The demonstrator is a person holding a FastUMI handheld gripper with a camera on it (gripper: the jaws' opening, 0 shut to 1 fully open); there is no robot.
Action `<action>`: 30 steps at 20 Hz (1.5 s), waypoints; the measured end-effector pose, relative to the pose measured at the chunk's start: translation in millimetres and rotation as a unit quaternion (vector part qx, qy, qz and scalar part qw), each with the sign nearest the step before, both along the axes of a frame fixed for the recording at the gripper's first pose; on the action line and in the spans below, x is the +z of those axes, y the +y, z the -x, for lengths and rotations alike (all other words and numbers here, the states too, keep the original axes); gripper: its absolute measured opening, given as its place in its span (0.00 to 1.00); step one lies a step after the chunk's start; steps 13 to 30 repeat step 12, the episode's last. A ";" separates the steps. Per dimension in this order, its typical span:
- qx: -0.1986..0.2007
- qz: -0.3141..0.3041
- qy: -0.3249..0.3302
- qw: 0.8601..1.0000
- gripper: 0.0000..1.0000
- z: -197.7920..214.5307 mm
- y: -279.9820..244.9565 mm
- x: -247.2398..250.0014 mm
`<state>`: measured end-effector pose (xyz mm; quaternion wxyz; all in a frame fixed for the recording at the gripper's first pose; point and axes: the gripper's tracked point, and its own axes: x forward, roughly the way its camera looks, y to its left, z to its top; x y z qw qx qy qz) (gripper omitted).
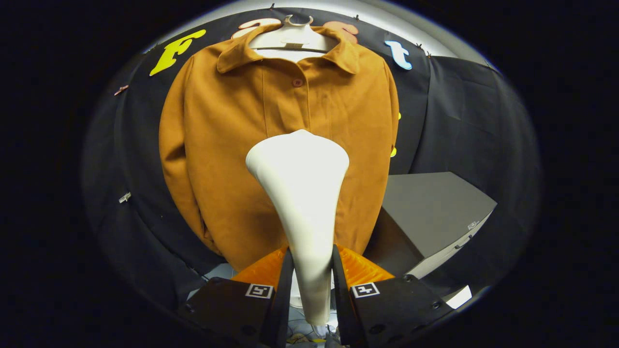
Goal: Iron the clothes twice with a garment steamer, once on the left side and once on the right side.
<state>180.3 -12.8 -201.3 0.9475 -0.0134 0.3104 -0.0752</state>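
The gripper (312,270) was clamped on the handle of the white garment steamer (302,193), both fingers pressing against its narrow lower part from either side. The steamer stood upright between the fingers, its long axis running straight up and away from them, with the broad head at the top and pointed toward the clothing ahead. That head overlapped the lower middle of the brown jacket (227,140), close to its front placket; whether it touched the cloth could not be told. The jacket hung buttoned on a pale hanger (292,38) against the black booth wall, collar up, sleeves hanging down both sides. A grey box (435,208) sat beside the jacket's hem, beyond the fingers
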 end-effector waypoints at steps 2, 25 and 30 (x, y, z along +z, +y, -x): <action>-0.002 0.002 -0.012 1.000 0.44 1.9 -7.2 11.1; -0.010 0.013 -0.077 0.997 0.44 5.7 -49.5 69.5; -0.010 0.013 -0.077 0.997 0.44 5.7 -49.5 69.5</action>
